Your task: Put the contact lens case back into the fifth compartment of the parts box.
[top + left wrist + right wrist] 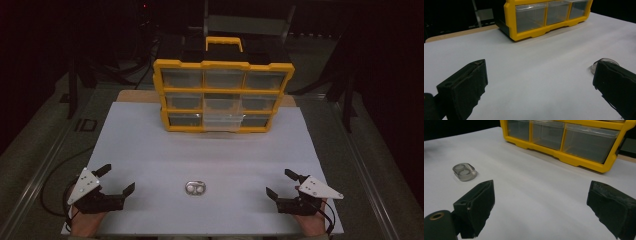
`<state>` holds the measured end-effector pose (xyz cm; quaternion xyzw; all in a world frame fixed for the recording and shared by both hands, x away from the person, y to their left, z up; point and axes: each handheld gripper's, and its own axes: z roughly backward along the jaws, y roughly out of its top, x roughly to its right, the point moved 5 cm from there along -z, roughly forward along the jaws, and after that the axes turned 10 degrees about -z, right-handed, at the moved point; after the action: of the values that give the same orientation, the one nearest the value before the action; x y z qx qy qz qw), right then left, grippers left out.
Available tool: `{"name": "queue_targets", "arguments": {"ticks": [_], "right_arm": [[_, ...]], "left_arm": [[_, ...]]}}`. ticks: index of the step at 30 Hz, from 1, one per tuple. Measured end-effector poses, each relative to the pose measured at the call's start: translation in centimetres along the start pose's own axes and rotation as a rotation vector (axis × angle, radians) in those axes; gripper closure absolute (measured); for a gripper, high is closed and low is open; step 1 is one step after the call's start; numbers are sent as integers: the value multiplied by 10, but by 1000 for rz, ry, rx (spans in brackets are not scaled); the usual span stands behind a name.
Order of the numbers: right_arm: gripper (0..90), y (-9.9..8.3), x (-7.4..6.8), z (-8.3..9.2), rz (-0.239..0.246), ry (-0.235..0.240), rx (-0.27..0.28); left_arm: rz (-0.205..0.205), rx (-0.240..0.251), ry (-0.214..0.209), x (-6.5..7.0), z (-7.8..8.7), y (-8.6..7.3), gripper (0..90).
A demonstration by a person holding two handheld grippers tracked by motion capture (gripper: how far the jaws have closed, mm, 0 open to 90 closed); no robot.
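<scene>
Both grippers rest low on the white sheet (150, 140), jaws spread wide and holding nothing: the left gripper (116, 179) at the near left, the right gripper (281, 183) at the near right; midway between them, apart from both, lies a small clear case (195, 188); the right gripper view shows its two round wells, while the left gripper view has it half hidden behind a jaw; beyond stands a yellow organizer (223, 95), its bottom-middle drawer (223, 122) pulled out.

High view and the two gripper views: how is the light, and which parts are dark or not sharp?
High view: dim, black around the table; the white sheet is evenly lit. Left gripper view: the near jaws are soft, the yellow organizer fairly sharp. Right gripper view: the clear small case casts a faint shadow; the drawer fronts look dull.
</scene>
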<state>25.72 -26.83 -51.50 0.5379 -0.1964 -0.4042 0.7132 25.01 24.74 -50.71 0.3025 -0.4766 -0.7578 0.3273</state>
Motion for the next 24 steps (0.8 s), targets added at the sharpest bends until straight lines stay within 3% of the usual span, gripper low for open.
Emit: {"name": "queue_targets", "arguments": {"ticks": [11,15,24], "right_arm": [[80,0,-1,-1,6,-4,-15],[80,1,0,-1,2,-12,-14],[80,3,-1,0,-5,-20,-9]], "left_arm": [[14,-12,-3,-2,0,1,2],[12,-12,-26,0,-1,7,2],[-88,-78,-109,15,-11,24,1]]}}
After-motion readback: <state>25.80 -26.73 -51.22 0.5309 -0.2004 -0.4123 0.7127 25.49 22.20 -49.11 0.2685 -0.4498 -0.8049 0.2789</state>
